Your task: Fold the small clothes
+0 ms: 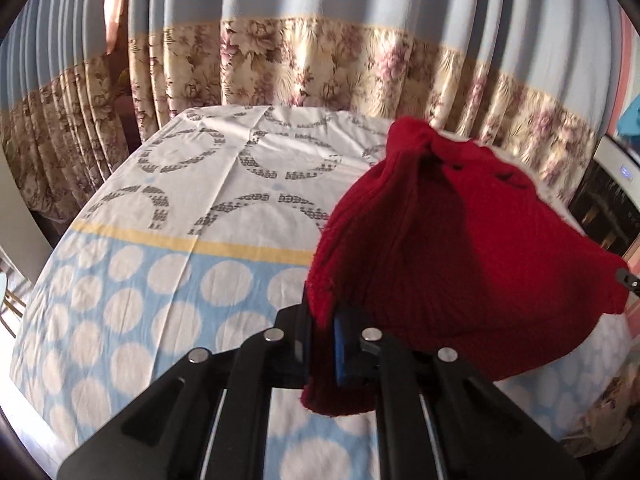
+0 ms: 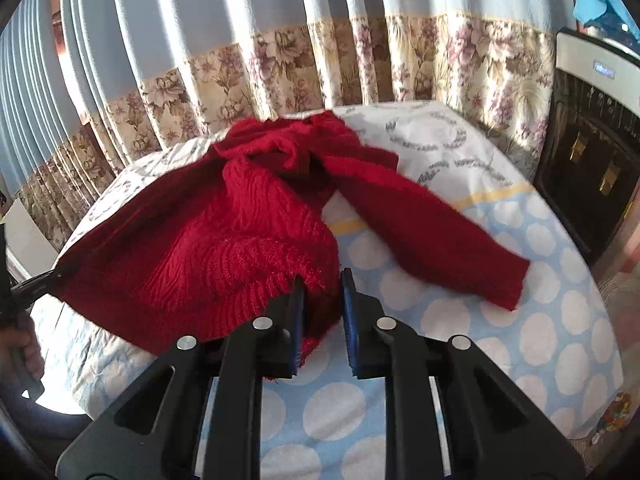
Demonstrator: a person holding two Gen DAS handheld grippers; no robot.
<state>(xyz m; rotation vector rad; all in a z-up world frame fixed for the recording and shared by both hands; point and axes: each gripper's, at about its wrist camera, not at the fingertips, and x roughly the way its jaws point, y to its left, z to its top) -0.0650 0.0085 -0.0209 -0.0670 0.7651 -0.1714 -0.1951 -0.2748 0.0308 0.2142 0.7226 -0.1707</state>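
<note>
A small red knitted sweater [image 1: 460,264] is held up over the table, stretched between both grippers. My left gripper [image 1: 324,320] is shut on one corner of its ribbed hem. My right gripper [image 2: 322,300] is shut on the other hem corner, with a bit of knit between the blue pads. In the right wrist view the sweater [image 2: 224,240] sags in the middle, its top bunched, and one sleeve [image 2: 432,240] lies out on the cloth to the right. The left gripper shows at the far left edge [image 2: 36,280].
The table is covered with a cloth [image 1: 160,288] of blue with white dots, a yellow stripe and white with grey rings. Floral curtains [image 1: 320,60] hang close behind. A dark appliance [image 2: 592,160] stands right of the table.
</note>
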